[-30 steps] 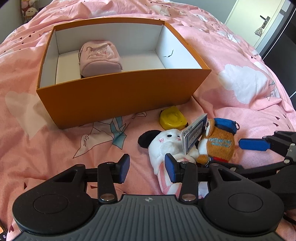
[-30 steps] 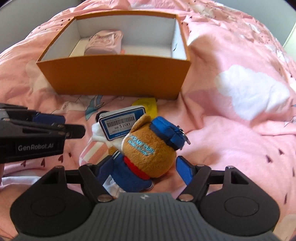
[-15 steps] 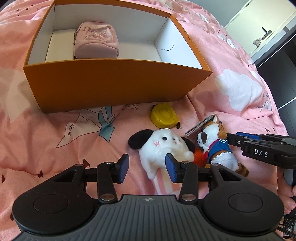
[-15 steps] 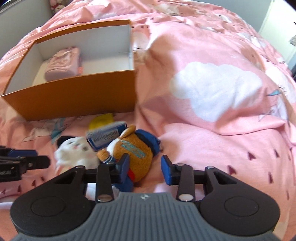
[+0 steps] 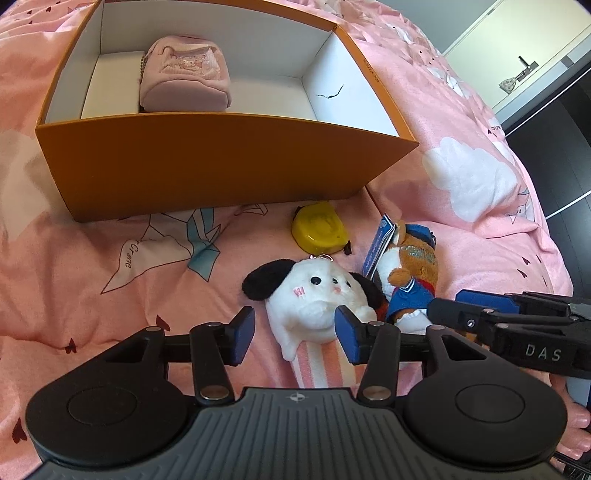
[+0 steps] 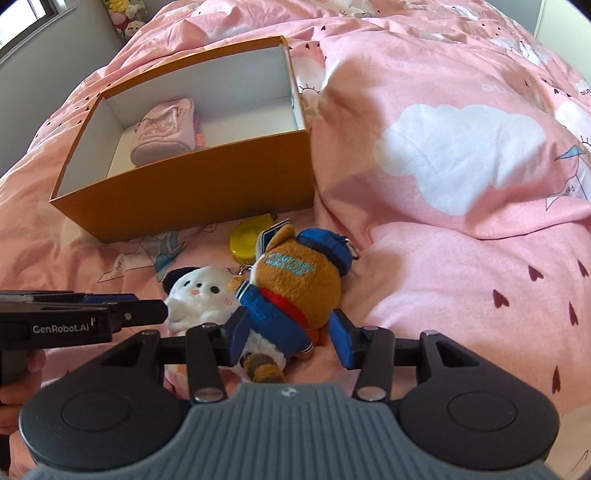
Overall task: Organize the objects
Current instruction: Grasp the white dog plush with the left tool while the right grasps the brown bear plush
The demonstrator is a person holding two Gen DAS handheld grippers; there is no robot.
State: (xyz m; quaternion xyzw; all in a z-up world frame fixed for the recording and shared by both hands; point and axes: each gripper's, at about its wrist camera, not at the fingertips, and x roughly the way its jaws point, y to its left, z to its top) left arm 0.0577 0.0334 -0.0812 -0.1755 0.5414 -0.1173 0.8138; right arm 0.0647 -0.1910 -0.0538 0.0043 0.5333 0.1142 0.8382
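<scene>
On the pink bed, a white plush dog (image 5: 314, 299) with black ears lies between my left gripper's (image 5: 293, 334) fingers. Those jaws are opening, and the left pad stands clear of the dog. Beside the dog lies a brown bear plush (image 6: 295, 280) in a blue cap and jacket, with a blue tag (image 5: 376, 247). My right gripper (image 6: 289, 341) straddles the bear's lower body with its jaws opening, and the right pad is off the bear. A yellow tape measure (image 5: 317, 229) sits just beyond the toys. An orange box (image 5: 221, 158) holds a pink pouch (image 5: 184, 79).
The quilt (image 6: 461, 158) bunches into a high fold to the right of the box and toys. A door (image 5: 517, 66) and dark furniture (image 5: 554, 147) stand off the bed's right side. Small plush toys (image 6: 125, 18) sit at the far corner. A hand (image 5: 576, 424) holds the right gripper.
The left jaws have widened around the white dog. The right jaws narrowed beside the bear, then widened and now straddle it. The bear has rolled and its tag now stands edge-on.
</scene>
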